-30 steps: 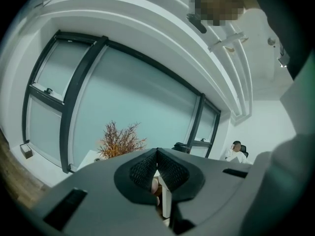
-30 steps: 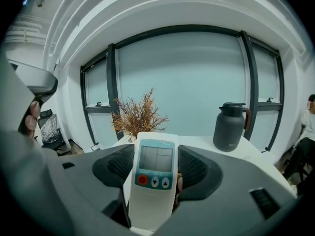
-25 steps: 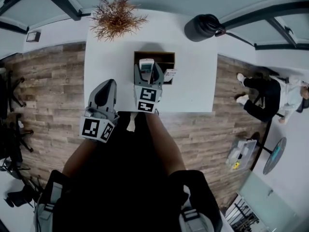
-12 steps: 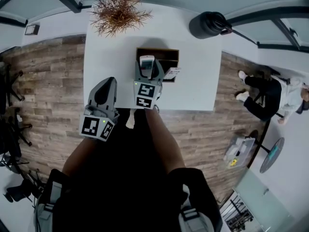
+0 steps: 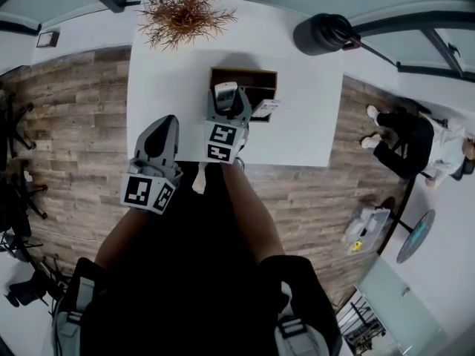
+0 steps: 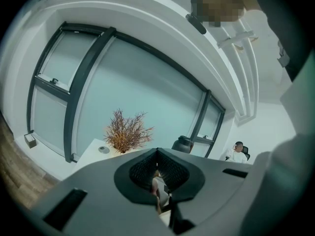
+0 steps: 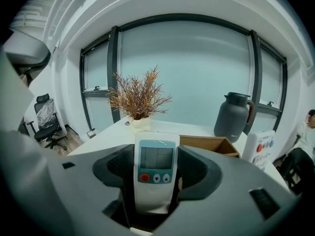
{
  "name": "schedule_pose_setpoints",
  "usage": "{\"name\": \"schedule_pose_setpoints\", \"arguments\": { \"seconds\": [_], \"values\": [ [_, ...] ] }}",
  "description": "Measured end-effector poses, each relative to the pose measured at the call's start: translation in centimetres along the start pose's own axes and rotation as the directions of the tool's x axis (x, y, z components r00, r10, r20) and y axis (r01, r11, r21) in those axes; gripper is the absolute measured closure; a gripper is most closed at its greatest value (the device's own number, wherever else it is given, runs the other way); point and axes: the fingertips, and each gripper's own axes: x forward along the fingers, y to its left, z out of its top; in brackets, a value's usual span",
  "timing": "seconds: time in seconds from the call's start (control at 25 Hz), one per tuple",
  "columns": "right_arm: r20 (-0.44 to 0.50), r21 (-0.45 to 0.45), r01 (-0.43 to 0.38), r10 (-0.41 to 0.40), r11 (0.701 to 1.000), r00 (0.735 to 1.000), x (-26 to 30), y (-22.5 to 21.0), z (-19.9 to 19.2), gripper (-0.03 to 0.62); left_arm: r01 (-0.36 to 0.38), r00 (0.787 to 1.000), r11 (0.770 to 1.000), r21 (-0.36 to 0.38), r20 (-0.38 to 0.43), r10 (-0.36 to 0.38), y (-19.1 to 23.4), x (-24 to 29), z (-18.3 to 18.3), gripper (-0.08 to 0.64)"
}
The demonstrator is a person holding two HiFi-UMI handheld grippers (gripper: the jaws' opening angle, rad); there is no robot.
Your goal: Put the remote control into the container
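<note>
Right gripper (image 5: 226,104): reaching forward over the table (image 5: 159,87); jaws clamped on the remote control (image 7: 156,170)
Remote control: upright, at the container's (image 5: 261,75) near wall
Left gripper (image 5: 164,127): jaws together, empty; at the table's front-left edge
Room: bare tabletop left of container

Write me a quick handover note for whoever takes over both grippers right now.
Right gripper: shut on the remote, which is held upright with its screen towards the gripper's camera.
Left gripper: shut and empty, near the front edge of the table, left of the right gripper.
Box: open, on the table just beyond the right gripper. A second remote stands at its right side.
Done: remote gripped and brought up to the box, but not inside it yet.
Left to do: probably move it over the opening, lower it in, open the jaws and pull back.
</note>
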Motion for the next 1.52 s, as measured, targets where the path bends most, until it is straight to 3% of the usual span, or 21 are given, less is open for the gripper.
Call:
{"name": "schedule_pose_setpoints", "arguments": {
  "seconds": [1.12, 1.2, 1.28, 1.52],
  "values": [
    [0.075, -0.002, -0.012, 0.012, 1.0, 0.997, -1.5, 0.1, 2.3, 0.319, 0.0, 1.0, 1.0, -0.012, 0.032, 0.0, -0.6, -0.4, 0.3, 0.552],
    [0.095, -0.001, -0.008, 0.008, 1.0, 0.995, -2.2, -0.2, 3.0, 0.367, 0.003, 0.999, 1.0, -0.008, 0.041, -0.002, -1.0, -0.5, 0.6, 0.552],
    [0.12, 0.002, 0.006, -0.006, 1.0, 0.993, -3.0, -0.6, 3.6, 0.461, 0.006, 0.999, 1.0, -0.003, 0.053, -0.006, -1.5, -0.6, 0.9, 0.552],
    [0.151, 0.031, 0.01, -0.015, 0.999, 0.988, -5.1, -1.7, 4.7, 0.586, 0.019, 0.996, 1.0, 0.015, 0.085, -0.02, -3.3, -1.1, 2.2, 0.552]
  ]
}}
